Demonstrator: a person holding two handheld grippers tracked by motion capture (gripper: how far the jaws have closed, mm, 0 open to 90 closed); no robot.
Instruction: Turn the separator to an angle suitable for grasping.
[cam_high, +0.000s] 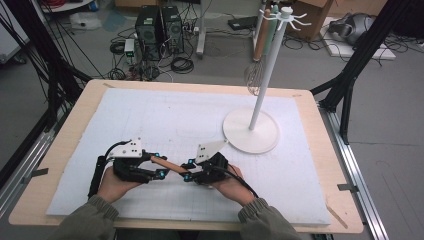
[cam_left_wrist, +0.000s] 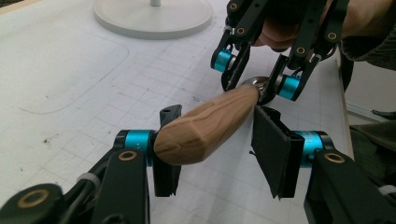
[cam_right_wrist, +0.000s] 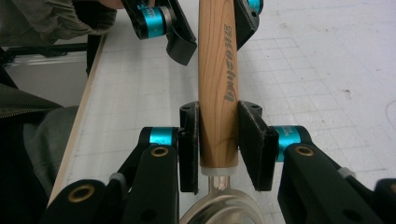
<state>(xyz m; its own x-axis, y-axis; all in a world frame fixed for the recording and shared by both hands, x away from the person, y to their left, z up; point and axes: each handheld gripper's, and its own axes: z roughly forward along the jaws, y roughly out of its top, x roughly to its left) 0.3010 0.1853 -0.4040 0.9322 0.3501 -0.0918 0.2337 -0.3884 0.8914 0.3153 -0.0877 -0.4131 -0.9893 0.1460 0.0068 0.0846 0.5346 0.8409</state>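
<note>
Wooden handle (cam_right_wrist: 217, 84) between right gripper (cam_right_wrist: 218, 144) pads

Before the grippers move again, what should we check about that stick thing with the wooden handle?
1. Right gripper shut on the light brown wooden handle: ok.
2. Left gripper clamped on the handle's butt end: not ok, one black pad stands apart.
3. Shape of the shiny metal end: cannot tell.
4. Free hook on the white round-based stand: ok.
5. Wire whisk hanging clear of that hook: ok.
</note>
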